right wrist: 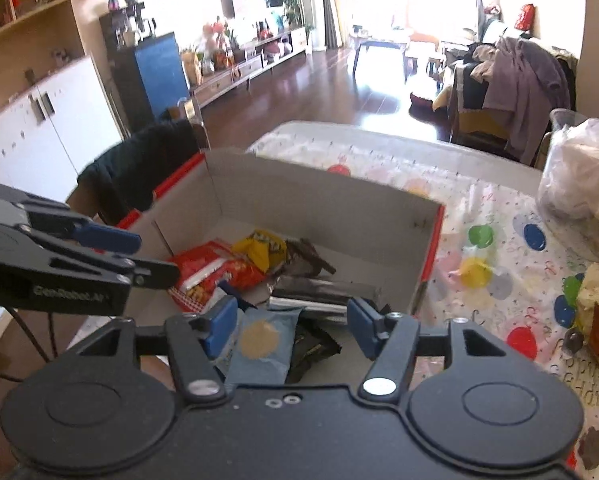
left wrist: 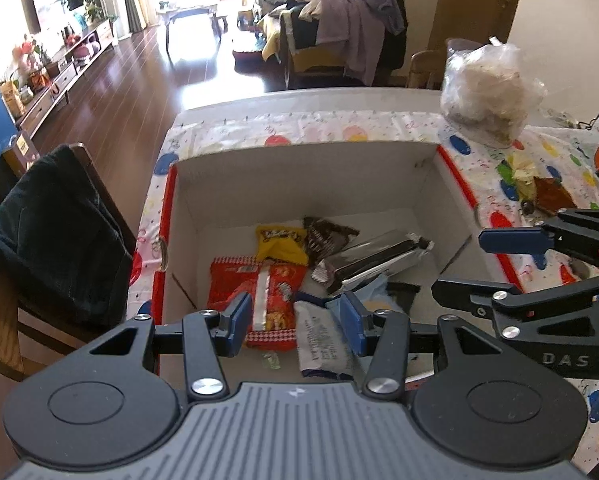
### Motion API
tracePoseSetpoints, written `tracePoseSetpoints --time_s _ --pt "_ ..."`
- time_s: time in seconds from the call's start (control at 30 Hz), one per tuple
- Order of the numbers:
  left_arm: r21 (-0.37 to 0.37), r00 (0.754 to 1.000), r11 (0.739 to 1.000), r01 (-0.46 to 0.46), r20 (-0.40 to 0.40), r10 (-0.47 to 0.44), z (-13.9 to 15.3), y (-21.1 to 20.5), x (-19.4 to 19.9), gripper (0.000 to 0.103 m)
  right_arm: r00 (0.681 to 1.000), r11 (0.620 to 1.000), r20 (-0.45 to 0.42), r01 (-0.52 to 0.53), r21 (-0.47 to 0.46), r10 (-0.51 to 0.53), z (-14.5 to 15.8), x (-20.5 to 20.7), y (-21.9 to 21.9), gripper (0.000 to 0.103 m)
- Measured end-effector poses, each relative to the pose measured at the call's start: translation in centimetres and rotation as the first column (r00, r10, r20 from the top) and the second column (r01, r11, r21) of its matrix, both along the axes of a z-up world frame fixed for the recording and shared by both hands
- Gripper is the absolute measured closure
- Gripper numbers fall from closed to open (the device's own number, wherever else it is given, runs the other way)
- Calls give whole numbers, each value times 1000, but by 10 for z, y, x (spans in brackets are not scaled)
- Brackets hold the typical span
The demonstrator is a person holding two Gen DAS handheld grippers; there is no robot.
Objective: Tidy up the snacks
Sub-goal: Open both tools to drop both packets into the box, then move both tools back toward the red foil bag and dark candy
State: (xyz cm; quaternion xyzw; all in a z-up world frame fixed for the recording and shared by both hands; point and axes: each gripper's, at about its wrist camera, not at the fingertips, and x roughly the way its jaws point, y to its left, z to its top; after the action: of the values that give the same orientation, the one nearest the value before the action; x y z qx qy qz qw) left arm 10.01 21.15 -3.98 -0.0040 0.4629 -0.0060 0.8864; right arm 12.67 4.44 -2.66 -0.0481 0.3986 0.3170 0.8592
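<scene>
Patterned tablecloth (left wrist: 559, 168), snack-filled cardboard box (left wrist: 299, 168), left gripper (left wrist: 295, 320) and right gripper (right wrist: 291, 330) spread above

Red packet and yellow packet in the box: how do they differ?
The red packet is the larger and lies flat, silver seam up; the yellow packet is smaller and crumpled. The red one lies nearer the left gripper, partly behind its finger; the yellow one sits farther back, beside a dark brown wrapper. Both lie loose on the floor of the box, ungripped.
</scene>
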Motion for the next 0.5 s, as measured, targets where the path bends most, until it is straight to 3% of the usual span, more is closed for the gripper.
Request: tracePoseSetpoints --time_s 0.17,0.27,0.37,0.5 --pt "-11 999 999 33 34 -33 15 -16 -5 55 999 999 30 20 35 -21 19 -10 -19 40" --pt "-10 997 998 60 58 -59 24 -31 -6 55 998 998 45 39 56 -42 28 -15 -32 30" --pt "-15 994 996 87 74 -85 30 -46 -7 54 996 996 60 56 71 -61 35 -21 -49 28" --pt "-25 989 993 117 94 -114 36 -66 -6 41 995 994 63 70 84 -75 40 -26 -72 23"
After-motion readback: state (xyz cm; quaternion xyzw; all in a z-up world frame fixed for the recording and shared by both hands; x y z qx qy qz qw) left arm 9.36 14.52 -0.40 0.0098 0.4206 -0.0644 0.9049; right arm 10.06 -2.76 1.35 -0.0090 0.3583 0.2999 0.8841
